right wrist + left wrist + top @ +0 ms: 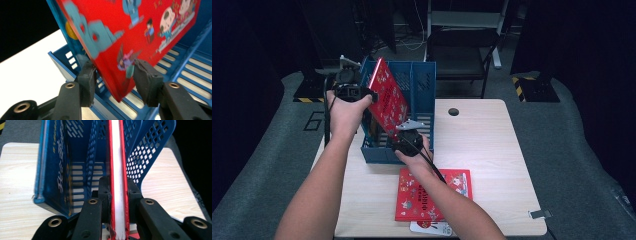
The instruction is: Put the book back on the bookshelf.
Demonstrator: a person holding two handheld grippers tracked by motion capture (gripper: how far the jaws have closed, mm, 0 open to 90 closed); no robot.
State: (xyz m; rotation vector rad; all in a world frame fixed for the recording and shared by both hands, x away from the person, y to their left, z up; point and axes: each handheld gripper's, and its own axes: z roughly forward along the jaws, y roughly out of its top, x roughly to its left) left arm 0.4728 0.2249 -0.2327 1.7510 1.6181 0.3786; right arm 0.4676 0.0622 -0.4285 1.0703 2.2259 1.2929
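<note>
Your left gripper [117,192] pinches the red book [387,95] above the blue rack [424,85], right gripper [113,77] jaws spread around its corner—it may snag the divider.

High view looks down from above – both claw views sit close, sharing the blue rack [412,100].

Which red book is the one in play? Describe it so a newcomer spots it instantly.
Start at the blue file rack at the far edge of the wooden table. The red book tilts out of its top, clamped by the left claw. A similar red book lies flat near the front.
</note>
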